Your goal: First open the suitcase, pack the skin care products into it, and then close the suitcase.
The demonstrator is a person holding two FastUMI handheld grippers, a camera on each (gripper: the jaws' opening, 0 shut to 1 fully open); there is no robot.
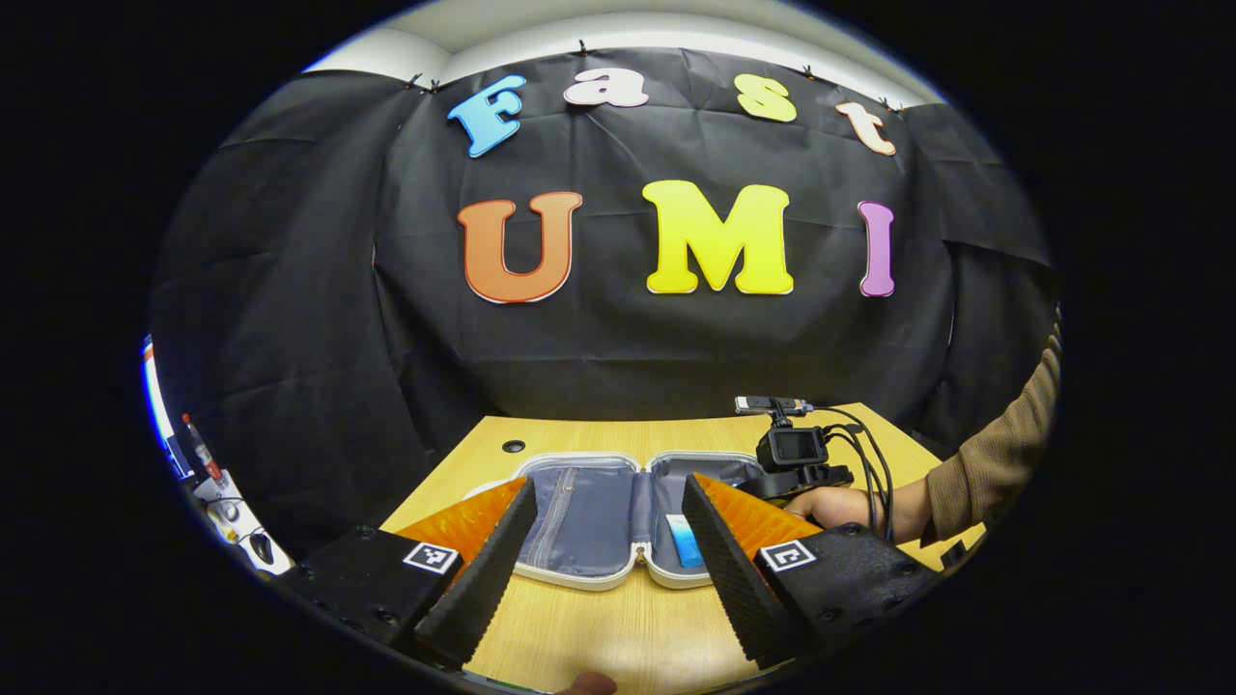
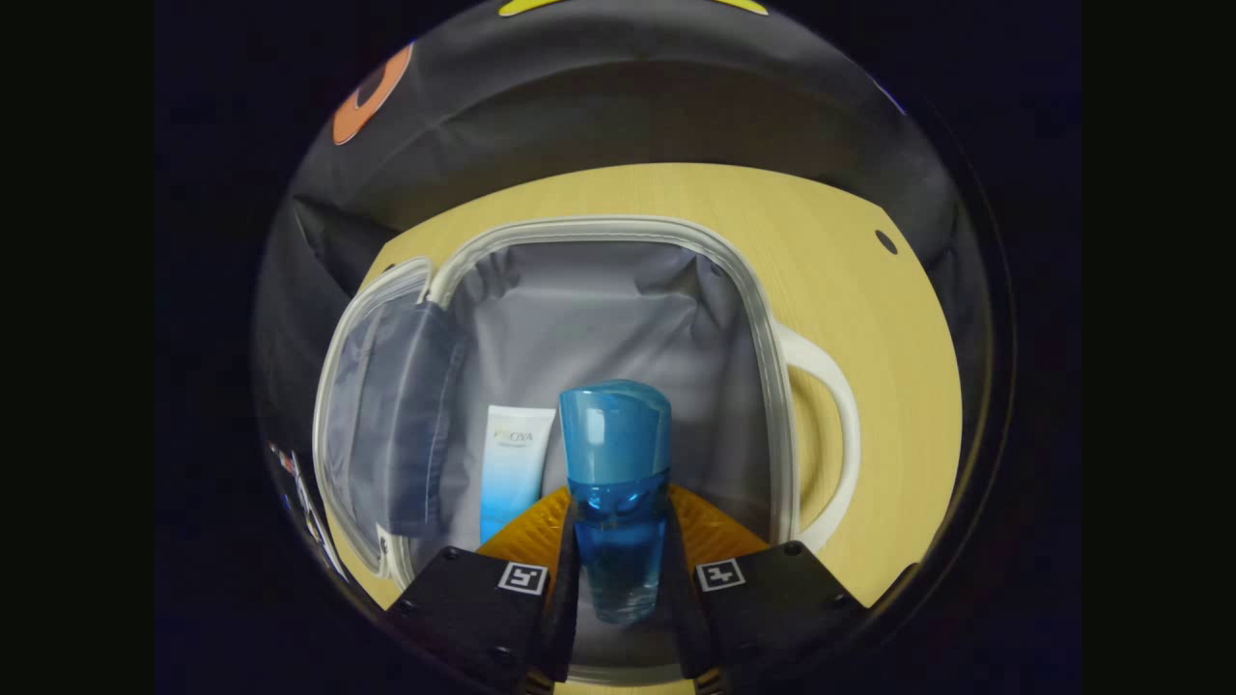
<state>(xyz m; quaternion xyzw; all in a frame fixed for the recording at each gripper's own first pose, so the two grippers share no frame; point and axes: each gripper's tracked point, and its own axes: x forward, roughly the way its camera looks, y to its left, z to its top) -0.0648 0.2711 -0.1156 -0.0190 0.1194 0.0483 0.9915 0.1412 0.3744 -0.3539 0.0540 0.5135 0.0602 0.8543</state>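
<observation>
Grey lining on show across both halves of suitcase (image 1: 618, 516), lying flat and fully spread on wooden table (image 1: 618, 618), so first step judged done and packing under way. Starting at the left of the left gripper view: left gripper (image 1: 603, 569) held low and back over near table edge, fingers spread wide with nothing between them, aimed at the case's middle seam; judged to be waiting clear of the work, well placed to fold a half over later. Zip pocket visible in left half of case. Further right, white-and-blue tube (image 1: 685, 541) lying flat in right half, already packed. Beyond that, a hand (image 1: 830, 504) in a brown sleeve carrying the other gripper low over the right half. Switching to the right gripper view, again from the left: upright flap of case at left edge with its pocket; tube (image 2: 512, 468) lengthwise on lining, cap end nearest the camera; just beside it to the right, blue bottle (image 2: 616, 483) pinched on both sides by right gripper (image 2: 618, 569), cap pointing away, body along the fingers. Bottle held over bare lining beside the tube, apparently so the two end up side by side; contact with lining not discernible. White rim (image 2: 763, 338) and handle (image 2: 835, 434) at right. Next move judged: lower, ease fingers apart, withdraw without nudging tube. Risk: smooth bottle rolling once freed.
</observation>
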